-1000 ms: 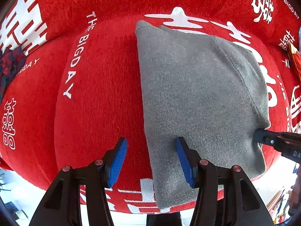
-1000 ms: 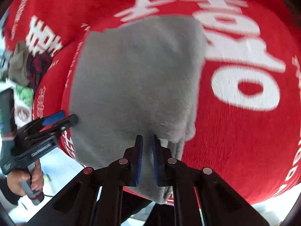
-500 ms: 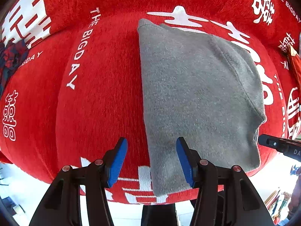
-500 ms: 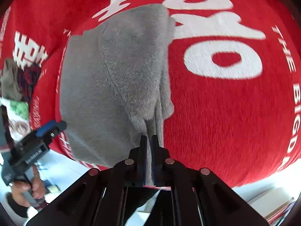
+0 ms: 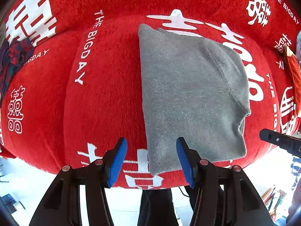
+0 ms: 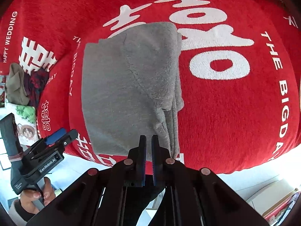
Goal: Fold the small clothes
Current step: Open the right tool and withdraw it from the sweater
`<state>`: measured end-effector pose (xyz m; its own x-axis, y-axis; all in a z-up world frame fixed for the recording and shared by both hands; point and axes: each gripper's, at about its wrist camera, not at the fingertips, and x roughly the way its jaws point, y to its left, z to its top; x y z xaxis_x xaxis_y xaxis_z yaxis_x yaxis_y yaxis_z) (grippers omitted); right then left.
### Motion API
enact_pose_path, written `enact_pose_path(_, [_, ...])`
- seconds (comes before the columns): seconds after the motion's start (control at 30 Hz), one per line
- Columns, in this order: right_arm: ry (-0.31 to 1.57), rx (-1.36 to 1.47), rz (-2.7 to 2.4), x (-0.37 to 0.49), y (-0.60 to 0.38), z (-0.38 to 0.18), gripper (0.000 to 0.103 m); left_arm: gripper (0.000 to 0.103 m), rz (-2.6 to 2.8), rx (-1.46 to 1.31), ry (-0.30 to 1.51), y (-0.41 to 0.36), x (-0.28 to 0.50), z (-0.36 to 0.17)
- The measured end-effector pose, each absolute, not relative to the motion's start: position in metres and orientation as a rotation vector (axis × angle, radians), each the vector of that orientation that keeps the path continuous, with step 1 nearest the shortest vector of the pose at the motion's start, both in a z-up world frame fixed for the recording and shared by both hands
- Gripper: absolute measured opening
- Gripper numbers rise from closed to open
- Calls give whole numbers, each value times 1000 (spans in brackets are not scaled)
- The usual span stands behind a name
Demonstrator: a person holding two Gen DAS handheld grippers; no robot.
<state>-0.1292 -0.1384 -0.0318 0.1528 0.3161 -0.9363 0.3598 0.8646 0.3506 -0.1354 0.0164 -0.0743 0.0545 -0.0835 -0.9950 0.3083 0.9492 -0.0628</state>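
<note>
**Grey garment folded on the red cushion, both grippers clear of it**

The folded grey fleece garment [image 5: 190,96] lies flat on the red printed cushion [image 5: 105,86], reaching its near edge; the left gripper [image 5: 151,158] hangs above that edge, blue pads spread apart, nothing between them; the right gripper [image 6: 148,150] has its jaws nearly together, empty, just above the garment's near right corner; crumpled clothes [image 6: 24,86] sit at the cushion's far left.

A red plush cover [image 5: 105,98] with white characters and "THE BIG DAY" lettering fills both views. At the left edge of the right wrist view lie an olive cloth [image 6: 16,86], a dark red patterned cloth [image 6: 36,82] beside it, and a cartoon-printed item [image 6: 26,126] below.
</note>
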Motion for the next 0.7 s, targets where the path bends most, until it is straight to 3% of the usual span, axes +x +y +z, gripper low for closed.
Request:
enact_pose_path(0.4, [1518, 490, -60, -130, -123, -10, 6, 56, -302, 180, 1515, 21, -150, -39])
enact_pose_path(0.43, [1518, 481, -61, -129, -121, -7, 6, 65, -301, 180, 1521, 21, -150, -37])
enact_pose_path(0.47, [1517, 472, -62, -128, -119, -4, 6, 89, -298, 177, 1526, 22, -149, -35])
enact_pose_path(0.5, [1517, 459, -65, -127, -117, -1, 8, 96, -294, 170, 1515, 23, -149, -30])
enact_pose_path(0.57, [1509, 434, -72, -124, -113, 6, 37, 97, -293, 181, 1494, 24, -149, -23])
enact_pose_path(0.6, [1502, 426, -76, -123, -112, 8, 76, 97, -289, 192, 1488, 23, -148, -20])
enact_pose_path(0.63, [1487, 420, -78, -122, -111, 13, 92, 97, -283, 197, 1484, 23, -147, -18])
enact_pose_path(0.7, [1474, 393, -94, -119, -108, 20, 92, 97, -271, 200, 1477, 23, -144, -13])
